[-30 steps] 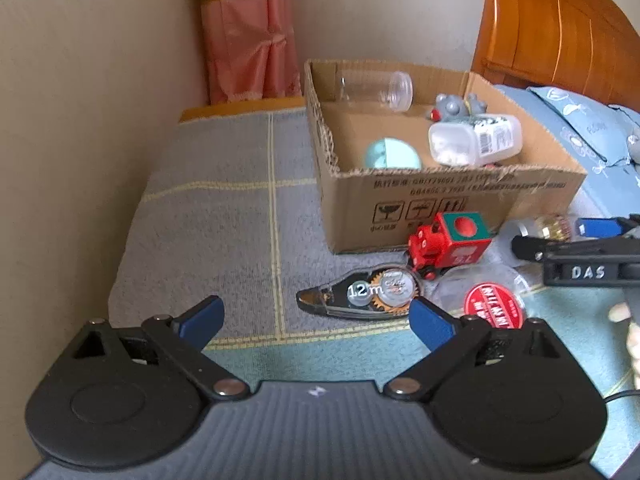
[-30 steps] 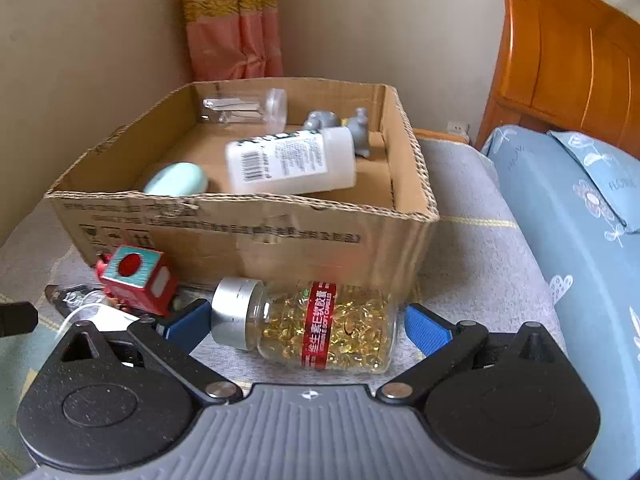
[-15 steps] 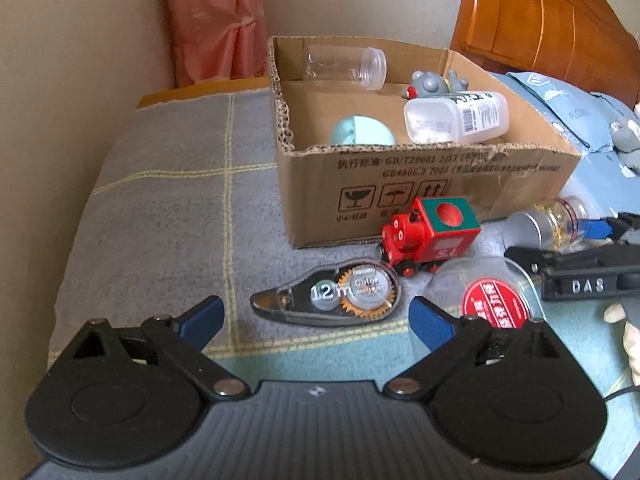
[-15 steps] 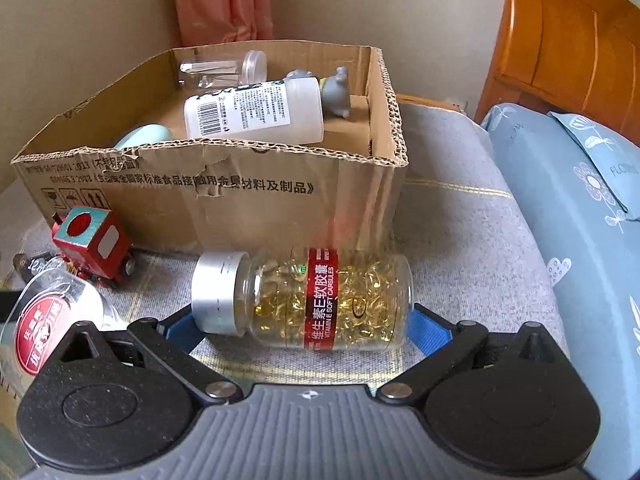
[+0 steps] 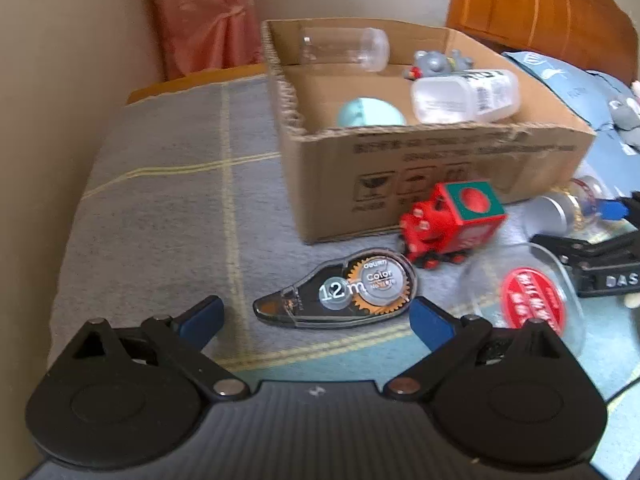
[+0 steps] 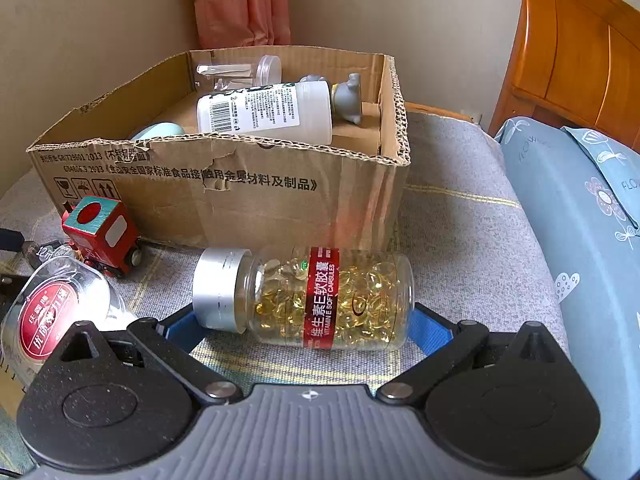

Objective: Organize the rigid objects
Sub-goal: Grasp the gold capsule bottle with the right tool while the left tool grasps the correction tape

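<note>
A cardboard box [image 5: 440,168] [image 6: 248,184] stands on the grey blanket and holds a white bottle [image 6: 272,114], a clear jar [image 5: 344,50], a grey figurine [image 6: 350,98] and a pale blue object [image 5: 370,114]. My left gripper [image 5: 316,318] is open around a black correction tape dispenser [image 5: 344,288] lying flat. My right gripper [image 6: 300,326] is open around a capsule bottle [image 6: 316,298] lying on its side, silver cap to the left. A red toy train [image 5: 452,226] [image 6: 100,236] sits before the box.
A clear round container with a red label [image 5: 528,304] [image 6: 52,316] lies between the two grippers. A wooden headboard [image 6: 580,48] and blue bedding [image 6: 580,220] are on the right. A beige wall and pink curtain [image 5: 204,16] stand behind.
My left gripper moved forward so its fingers now flank the tape dispenser. My right gripper moved forward so the capsule bottle lies between its fingers.
</note>
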`<state>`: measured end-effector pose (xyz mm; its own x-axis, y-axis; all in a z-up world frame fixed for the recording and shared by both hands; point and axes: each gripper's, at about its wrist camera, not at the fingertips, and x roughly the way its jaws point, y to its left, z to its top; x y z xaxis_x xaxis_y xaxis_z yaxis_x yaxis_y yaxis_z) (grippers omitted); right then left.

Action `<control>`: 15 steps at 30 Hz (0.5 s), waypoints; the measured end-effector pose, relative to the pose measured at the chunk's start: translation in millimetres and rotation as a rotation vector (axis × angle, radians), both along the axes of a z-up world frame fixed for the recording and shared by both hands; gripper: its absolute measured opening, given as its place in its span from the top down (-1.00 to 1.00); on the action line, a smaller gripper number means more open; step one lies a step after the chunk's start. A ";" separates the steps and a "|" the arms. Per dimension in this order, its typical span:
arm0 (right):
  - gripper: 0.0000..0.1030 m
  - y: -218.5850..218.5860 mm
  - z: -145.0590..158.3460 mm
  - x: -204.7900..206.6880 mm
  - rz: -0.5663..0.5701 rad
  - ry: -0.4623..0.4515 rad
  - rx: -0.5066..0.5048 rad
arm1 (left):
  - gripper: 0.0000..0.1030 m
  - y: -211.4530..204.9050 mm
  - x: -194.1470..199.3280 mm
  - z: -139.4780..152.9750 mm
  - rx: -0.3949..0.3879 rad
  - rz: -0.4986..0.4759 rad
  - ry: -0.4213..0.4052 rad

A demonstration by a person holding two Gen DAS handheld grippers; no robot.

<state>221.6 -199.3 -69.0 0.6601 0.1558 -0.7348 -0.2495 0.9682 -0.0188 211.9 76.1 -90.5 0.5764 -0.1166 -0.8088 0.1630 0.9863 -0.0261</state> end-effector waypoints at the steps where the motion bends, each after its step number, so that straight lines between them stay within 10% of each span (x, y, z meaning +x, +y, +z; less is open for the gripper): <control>1: -1.00 -0.3 0.1 -0.2 0.000 -0.001 0.000 | -0.92 2.8 0.5 -0.1 0.004 0.009 0.001; 15: -1.00 0.8 -0.2 -0.5 -0.003 -0.009 0.000 | -0.98 7.0 0.6 -1.5 0.012 0.108 -0.004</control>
<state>221.1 -198.5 -69.2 0.6670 0.1537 -0.7291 -0.2461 0.9690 -0.0208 212.6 83.1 -92.0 0.5884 -0.0444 -0.8073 0.0560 0.9983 -0.0141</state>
